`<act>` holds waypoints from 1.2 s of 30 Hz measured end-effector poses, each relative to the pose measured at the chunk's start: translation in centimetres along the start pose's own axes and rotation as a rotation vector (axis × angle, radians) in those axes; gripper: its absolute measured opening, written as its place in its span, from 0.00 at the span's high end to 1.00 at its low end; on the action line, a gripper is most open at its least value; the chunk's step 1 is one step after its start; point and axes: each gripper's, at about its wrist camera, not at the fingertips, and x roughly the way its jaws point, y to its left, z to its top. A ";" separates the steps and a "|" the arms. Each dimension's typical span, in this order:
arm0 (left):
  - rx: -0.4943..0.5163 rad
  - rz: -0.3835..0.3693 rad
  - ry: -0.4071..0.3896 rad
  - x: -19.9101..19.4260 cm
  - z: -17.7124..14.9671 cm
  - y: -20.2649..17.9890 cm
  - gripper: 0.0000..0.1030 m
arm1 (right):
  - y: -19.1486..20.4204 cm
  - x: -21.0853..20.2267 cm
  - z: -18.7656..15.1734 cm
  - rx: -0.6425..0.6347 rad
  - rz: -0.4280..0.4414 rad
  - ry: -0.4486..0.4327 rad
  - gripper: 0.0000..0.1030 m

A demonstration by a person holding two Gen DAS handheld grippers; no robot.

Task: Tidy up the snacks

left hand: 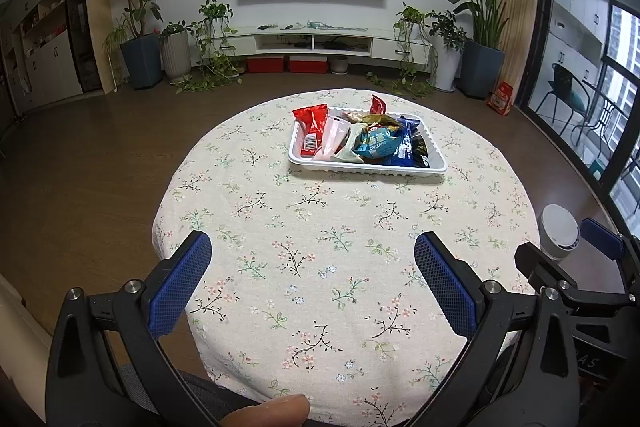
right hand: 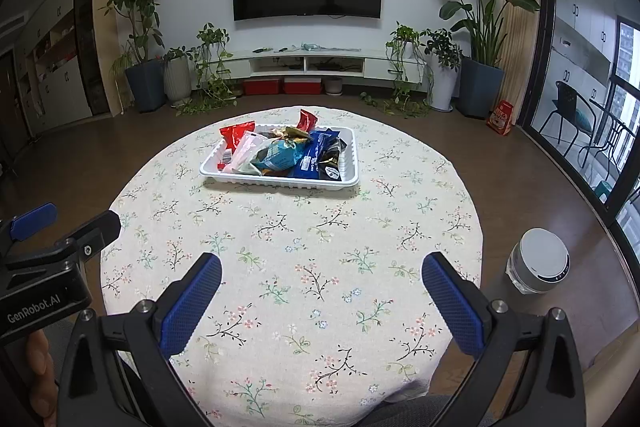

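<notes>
The left gripper (left hand: pixel 312 283) has its jaws spread wide with nothing between them, its blue pads (left hand: pixel 182 285) hanging over the near edge of the worktop (left hand: pixel 320 227). The right gripper (right hand: pixel 322 303) is the same: jaws spread wide and empty, blue pads (right hand: pixel 192 303) above the near edge. The two grippers sit side by side, each showing at the margin of the other's view. A fingertip (left hand: pixel 272 411) shows at the bottom of the left wrist view.

The worktop is round and covered by a cream cloth with small flower sprigs. Beyond its centre, toward the far edge, stands a white plastic tray (left hand: pixel 368 167), rectangular, with its long axis running left to right across the worktop. The snacks are heaped inside it. A red packet (left hand: pixel 314 125) lies at the tray's left end, its long axis running near to far and its top leaning over the far left corner. Just beside it lies a pale pink packet (left hand: pixel 334 139), also lengthwise near to far. A light blue packet (left hand: pixel 376 143) sits crumpled in the middle, touching a dark blue packet (left hand: pixel 406 143) to its right, and black packets (left hand: pixel 420 149) fill the right end. A second small red packet (left hand: pixel 377 105) stands upright at the tray's far edge.

On the floor off the worktop's right edge stands a white round bin (right hand: pixel 540 261).
</notes>
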 end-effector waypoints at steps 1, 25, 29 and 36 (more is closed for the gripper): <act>0.000 0.001 -0.001 0.0 0.0 0.0 0.00 | 0.0 0.0 0.0 0.000 0.000 0.000 0.00; 0.004 -0.001 0.002 0.1 -0.2 -0.2 0.00 | 0.0 -0.1 0.1 0.000 0.000 0.002 0.00; 0.001 -0.009 0.009 0.2 -0.3 -0.3 0.00 | 0.0 -0.1 0.0 -0.002 0.000 0.002 0.00; 0.020 -0.018 -0.008 0.2 -0.5 -0.9 0.00 | -0.5 0.1 -0.9 0.011 0.009 0.017 0.00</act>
